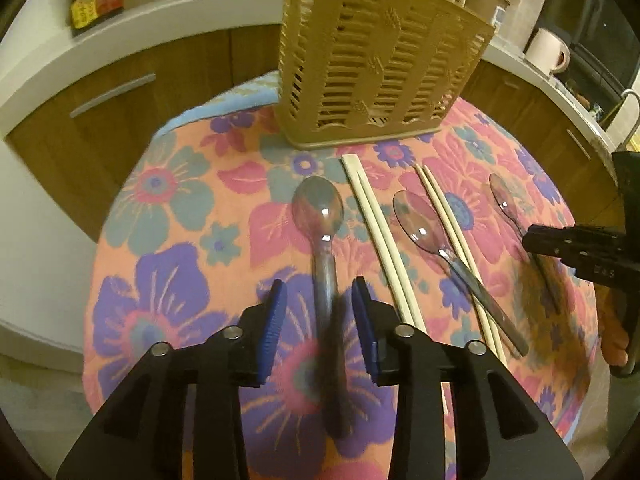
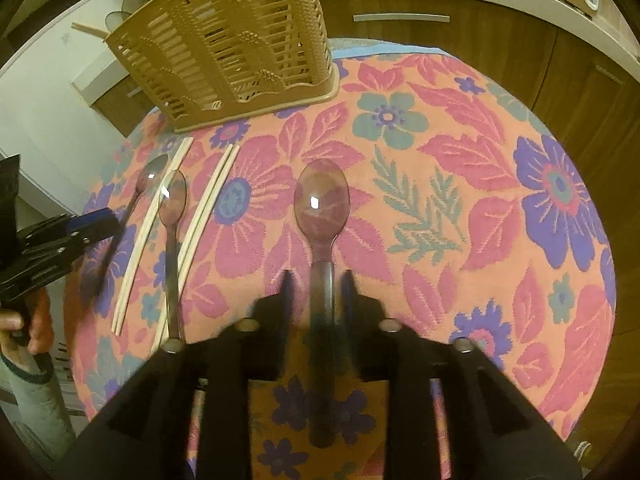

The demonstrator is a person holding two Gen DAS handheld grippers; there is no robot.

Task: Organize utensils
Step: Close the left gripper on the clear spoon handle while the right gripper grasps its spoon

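Here, the left gripper (image 1: 320, 320) stood part-open astride a clear plastic spoon (image 1: 322, 216), pads clear of its handle; the right gripper (image 2: 318, 300) likewise straddled another clear spoon (image 2: 321, 204), the slotted tan plastic basket (image 2: 224, 48) standing beyond both.

Floral tablecloth (image 1: 168, 216), basket (image 1: 376, 60), spoons (image 1: 320, 216), chopsticks (image 1: 380, 236)

We see our left gripper (image 1: 320, 292) standing open astride a clear plastic spoon's (image 1: 322, 236) handle — pads apart from it. Beyond lie two chopstick pairs, two more spoons and a tan slatted utensil basket (image 1: 380, 60) on the floral tablecloth (image 1: 168, 216).
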